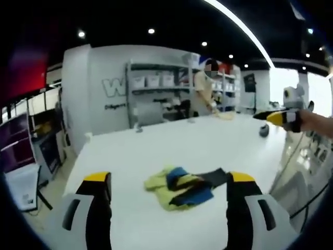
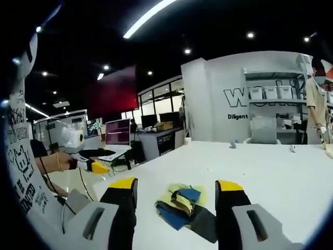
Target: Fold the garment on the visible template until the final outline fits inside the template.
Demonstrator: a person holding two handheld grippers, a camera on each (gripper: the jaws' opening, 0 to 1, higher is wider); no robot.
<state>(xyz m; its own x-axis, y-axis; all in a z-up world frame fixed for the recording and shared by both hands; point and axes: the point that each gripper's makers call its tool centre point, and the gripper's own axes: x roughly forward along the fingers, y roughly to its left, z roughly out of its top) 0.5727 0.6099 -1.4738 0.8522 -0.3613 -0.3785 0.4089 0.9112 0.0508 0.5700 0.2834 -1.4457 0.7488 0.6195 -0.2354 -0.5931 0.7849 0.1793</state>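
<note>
Left gripper view: garment (image 1: 186, 187) lies crumpled (yellow, blue, black patches) on white surface (image 1: 208, 140), between and beyond left gripper (image 1: 170, 179) fingers, spread apart, gripping nothing. Right gripper (image 2: 177, 185) likewise wide, empty, hovering near the pile. No template outline discernible. Judged step: approach, folding not started. Next: the 2 grippers descend, pinch edges, spread cloth flat first.

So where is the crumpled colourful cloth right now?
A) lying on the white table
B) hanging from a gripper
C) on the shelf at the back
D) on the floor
A: the crumpled yellow, blue and dark garment lies in a heap on the white table, with both grippers open and not touching it.
</note>
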